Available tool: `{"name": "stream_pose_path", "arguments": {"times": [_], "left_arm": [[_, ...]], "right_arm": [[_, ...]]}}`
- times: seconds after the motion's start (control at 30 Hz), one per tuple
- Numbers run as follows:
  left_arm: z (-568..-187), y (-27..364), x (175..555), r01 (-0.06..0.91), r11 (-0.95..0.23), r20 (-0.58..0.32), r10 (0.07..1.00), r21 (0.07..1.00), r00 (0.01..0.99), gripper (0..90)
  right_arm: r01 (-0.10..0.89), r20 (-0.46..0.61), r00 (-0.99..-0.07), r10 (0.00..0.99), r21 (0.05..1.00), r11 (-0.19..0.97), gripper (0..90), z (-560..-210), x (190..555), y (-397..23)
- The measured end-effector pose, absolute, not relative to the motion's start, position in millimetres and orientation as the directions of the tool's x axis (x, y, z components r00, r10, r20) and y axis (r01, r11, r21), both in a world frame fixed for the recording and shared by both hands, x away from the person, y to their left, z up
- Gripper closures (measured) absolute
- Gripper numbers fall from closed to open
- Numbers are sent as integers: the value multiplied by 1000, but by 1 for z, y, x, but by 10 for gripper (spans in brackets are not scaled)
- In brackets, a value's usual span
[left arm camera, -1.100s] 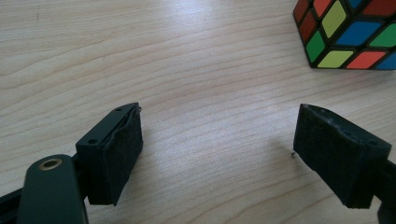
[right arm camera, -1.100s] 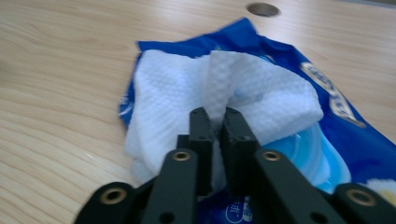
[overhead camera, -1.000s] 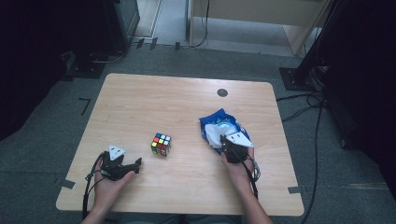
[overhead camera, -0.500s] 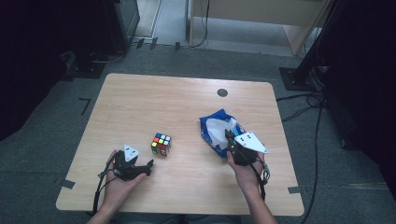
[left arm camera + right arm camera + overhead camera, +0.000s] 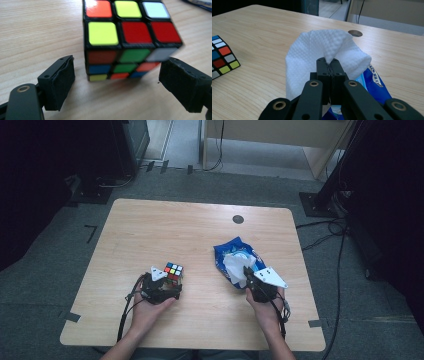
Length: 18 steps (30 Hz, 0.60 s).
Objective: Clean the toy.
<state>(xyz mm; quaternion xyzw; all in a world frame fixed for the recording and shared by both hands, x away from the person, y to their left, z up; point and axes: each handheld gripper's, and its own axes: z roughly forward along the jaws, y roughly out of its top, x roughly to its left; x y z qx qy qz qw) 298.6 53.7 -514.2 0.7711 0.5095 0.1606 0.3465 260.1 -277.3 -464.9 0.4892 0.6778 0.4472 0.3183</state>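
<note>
Your right gripper (image 5: 330, 65) has its fingers (image 5: 324, 72) pinched tight on a white tissue (image 5: 317, 47), drawn partway out of the blue pack (image 5: 375, 93) just below them. Your left gripper (image 5: 117, 82) has just been opening; its fingers (image 5: 60, 85) stand wide either side of the puzzle cube (image 5: 130, 37), pads clear of it. Next, I'd judge: advance left, then close squarely on the cube's side faces. Bench (image 5: 165, 225) around both is free; the grommet hole (image 5: 238, 219) sits far beyond the fingers.
</note>
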Motion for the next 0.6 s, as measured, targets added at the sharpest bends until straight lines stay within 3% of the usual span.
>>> {"name": "stream_pose_path", "arguments": {"times": [0.13, 0.23, 0.27, 0.33, 0.37, 0.6], "left_arm": [[-514, 44, 306, 680, -237, -96, 905, 694, 414, 140], [-514, 33, 311, 671, -288, -28, 908, 683, 418, 159], [-514, 32, 312, 667, -297, -9, 910, 683, 414, 178], [-513, 35, 314, 656, -281, -14, 914, 701, 407, 324], [-513, 37, 314, 657, -274, -25, 913, 703, 408, 334], [-501, 42, 302, 559, -332, -38, 835, 760, 548, 338]], "right_arm": [[376, 15, -322, 947, 920, 114, 897, -464, 260, -276], [373, 13, -329, 944, 921, 117, 896, -463, 259, -273], [370, 11, -329, 944, 921, 119, 896, -463, 258, -273], [358, 3, -338, 941, 925, 125, 896, -461, 257, -272], [352, 1, -342, 940, 927, 127, 896, -460, 256, -272], [319, 12, -379, 925, 940, 119, 896, -448, 250, -269]]}}
